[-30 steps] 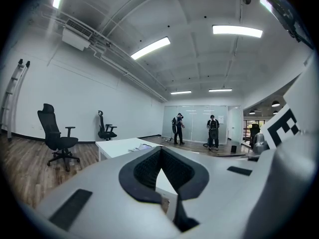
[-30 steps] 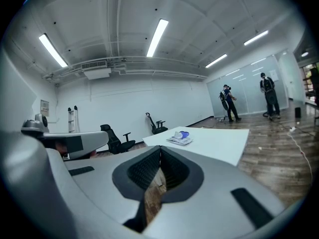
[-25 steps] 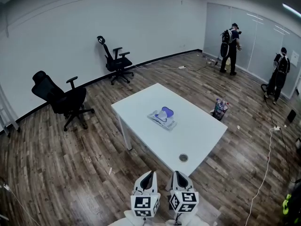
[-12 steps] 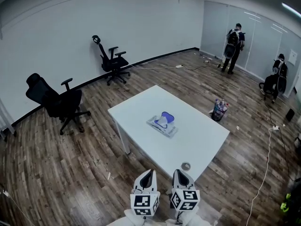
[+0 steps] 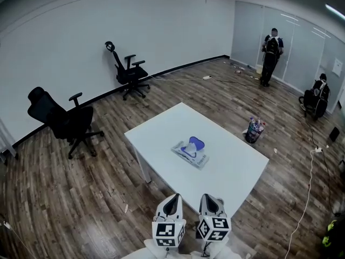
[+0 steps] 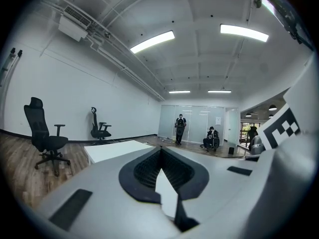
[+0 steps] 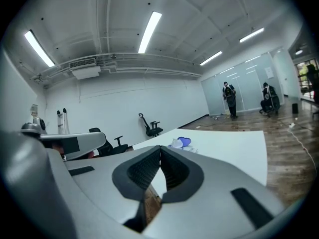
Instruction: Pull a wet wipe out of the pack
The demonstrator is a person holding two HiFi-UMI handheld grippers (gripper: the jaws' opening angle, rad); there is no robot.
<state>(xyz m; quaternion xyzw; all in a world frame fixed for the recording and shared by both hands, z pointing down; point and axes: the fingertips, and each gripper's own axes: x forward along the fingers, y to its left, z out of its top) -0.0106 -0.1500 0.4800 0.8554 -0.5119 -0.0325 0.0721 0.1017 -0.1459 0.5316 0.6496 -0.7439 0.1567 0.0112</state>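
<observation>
The wet wipe pack (image 5: pixel 190 151) lies flat in the middle of the white table (image 5: pixel 232 169), its blue lid (image 5: pixel 194 142) flipped up. In the right gripper view the pack (image 7: pixel 180 143) shows small, far ahead on the table top. Both grippers are low in the head view, side by side over the table's near corner, well short of the pack. My left gripper (image 5: pixel 172 200) has its jaws together with nothing in them, as its own view shows (image 6: pixel 160 151). My right gripper (image 5: pixel 209 199) is likewise shut and empty (image 7: pixel 160 149).
Two black office chairs (image 5: pixel 67 122) (image 5: pixel 129 72) stand by the far wall. A cluster of bottles (image 5: pixel 253 129) sits on the wood floor right of the table. A white cable (image 5: pixel 307 193) runs along the right. Two people (image 5: pixel 271 50) (image 5: pixel 317 99) are at the glass wall.
Both grippers and the head view have come closer to the table; its near corner with the round hole now lies hidden beneath the grippers. The people at the glass wall have shifted.
</observation>
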